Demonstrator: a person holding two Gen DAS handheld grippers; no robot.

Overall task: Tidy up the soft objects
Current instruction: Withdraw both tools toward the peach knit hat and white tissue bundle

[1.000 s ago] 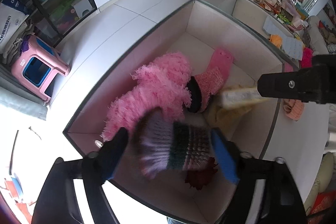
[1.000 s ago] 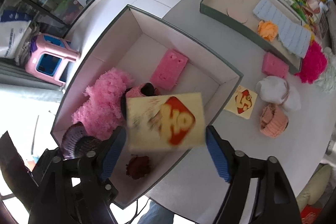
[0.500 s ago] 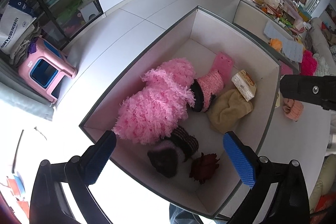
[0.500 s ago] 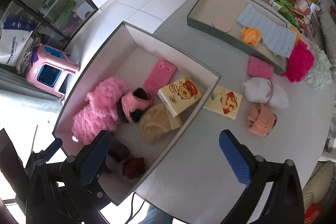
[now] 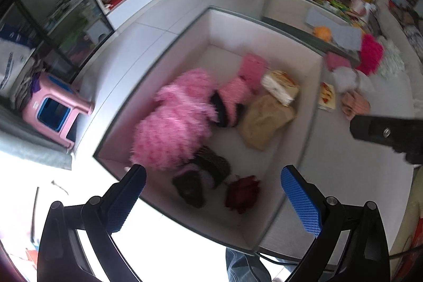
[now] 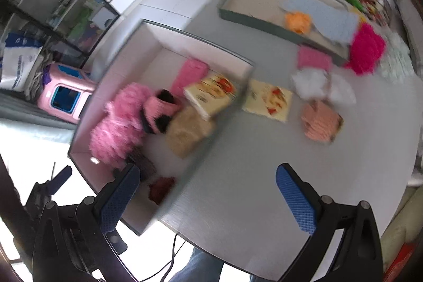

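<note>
**Observer:** What's the room, and where do the soft things stand?

**Operator:** I'm over a grey table (image 6: 238,176) in a bright tiled room with a red-topped counter along the far wall. The white box (image 5: 264,25) sits at the table's left edge, and most of the soft pieces are in it: the fluffy pink piece (image 5: 174,123), a pink knitted slipper (image 5: 232,102), a tan pouch (image 5: 267,120), a dark striped knit hat (image 5: 203,176) and a dark red flower (image 5: 242,193).

**Observer:** What changed just now?

**Operator:** A second ago my left gripper (image 5: 211,189) was carrying that striped hat and my right gripper (image 6: 207,189) the yellow printed sponge (image 6: 211,94). Both jaws have just been opening, and now they stand wide apart with nothing between them. The hat lies near the box's front wall beside the flower; the sponge rests tilted against the tan pouch by the right wall.

**Observer:** So, done?

**Operator:** No, I'd say partway. On the table outside the box I can see a second yellow sponge (image 6: 268,103) just beside its wall, then a peach knitted piece (image 6: 321,122), a white fluffy piece (image 6: 320,86), a pink sponge (image 6: 314,58) and a magenta pompom (image 6: 366,49) further out. The right gripper looks best placed for the next pick; the frames are blurred.
</note>
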